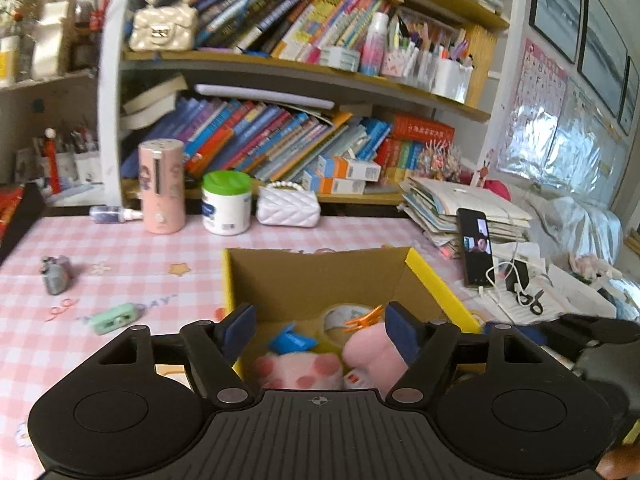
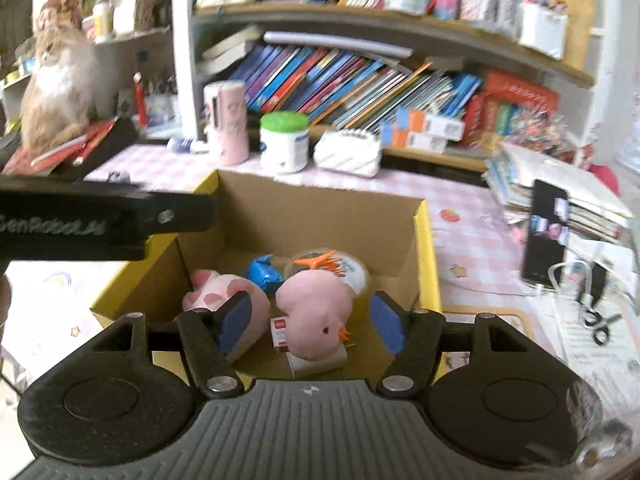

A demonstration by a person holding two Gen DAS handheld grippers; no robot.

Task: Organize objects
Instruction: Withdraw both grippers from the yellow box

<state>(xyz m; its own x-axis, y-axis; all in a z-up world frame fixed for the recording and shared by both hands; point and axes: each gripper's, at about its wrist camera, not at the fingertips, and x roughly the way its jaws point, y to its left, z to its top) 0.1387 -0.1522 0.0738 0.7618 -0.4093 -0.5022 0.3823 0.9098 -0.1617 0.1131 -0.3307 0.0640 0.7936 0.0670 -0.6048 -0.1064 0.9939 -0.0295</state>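
Note:
A yellow-rimmed cardboard box stands on the pink checked table. It holds a pink plush chick, a spotted pink paw plush, a blue wrapped item, a tape roll and an orange clip. My left gripper is open and empty above the box. My right gripper is open and empty above the chick. A grey toy and a green item lie on the table at the left.
A pink tumbler, a green-lidded jar and a white purse stand by the bookshelf. A phone, cable and scissors lie at the right by stacked papers. A cat sits at the far left.

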